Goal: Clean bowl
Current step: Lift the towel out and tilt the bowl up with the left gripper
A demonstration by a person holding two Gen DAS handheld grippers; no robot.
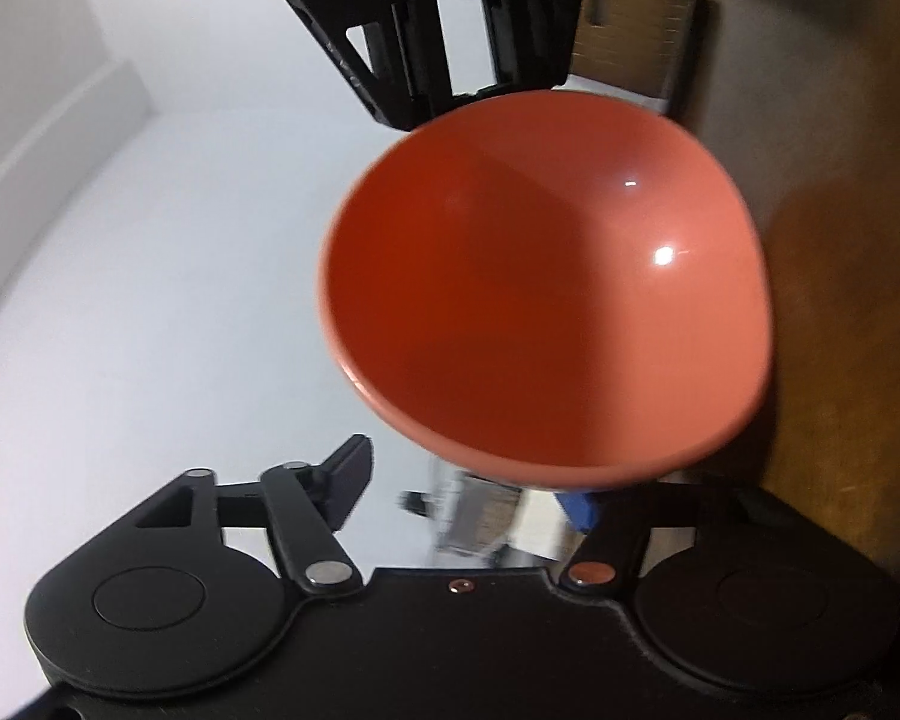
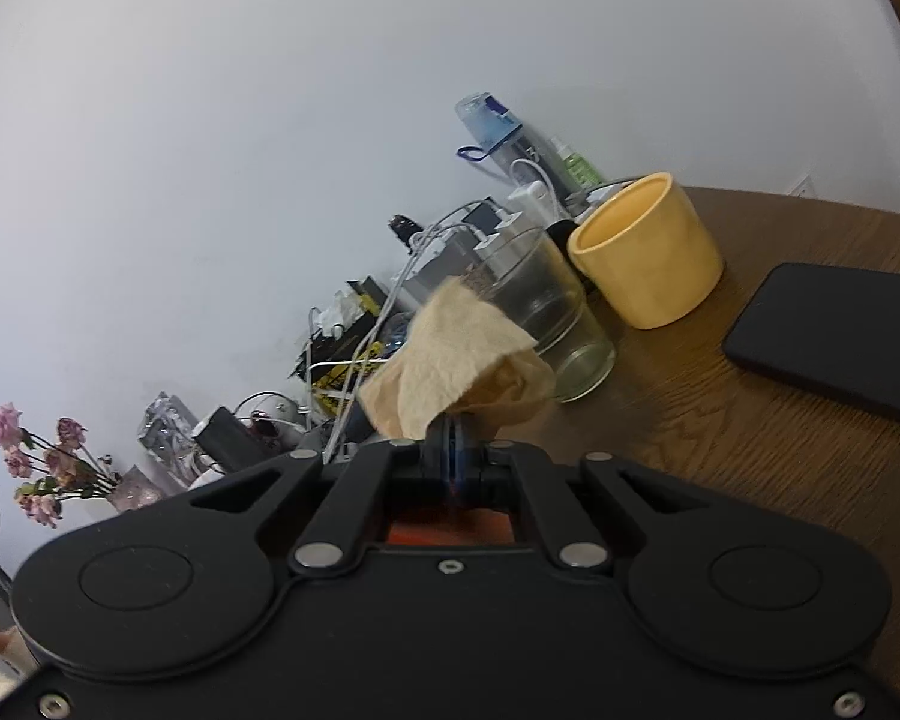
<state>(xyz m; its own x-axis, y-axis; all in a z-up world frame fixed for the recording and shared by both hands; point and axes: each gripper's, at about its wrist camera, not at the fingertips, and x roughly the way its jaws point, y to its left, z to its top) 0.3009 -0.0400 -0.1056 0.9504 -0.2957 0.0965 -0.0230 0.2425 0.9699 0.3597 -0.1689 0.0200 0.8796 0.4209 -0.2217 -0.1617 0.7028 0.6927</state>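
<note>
A glossy red-orange bowl [image 1: 546,288] fills the middle of the left wrist view, tilted with its empty inside toward the camera. My left gripper [image 1: 468,480] stands wide: the left finger [image 1: 345,480] is free of the bowl, the right finger is hidden under the bowl's rim, so I cannot tell whether it grips. My right gripper [image 2: 456,429] is shut on a crumpled beige cloth [image 2: 456,360], held above the wooden table [image 2: 720,450]. The right gripper's black body [image 1: 432,30] shows above the bowl in the left wrist view.
On the table stand a clear glass [image 2: 552,318], a yellow cup [image 2: 648,252] and a black phone [image 2: 834,336]. Behind them are chargers with white cables [image 2: 480,228], a water bottle [image 2: 492,126] and dried flowers [image 2: 42,462] by a white wall.
</note>
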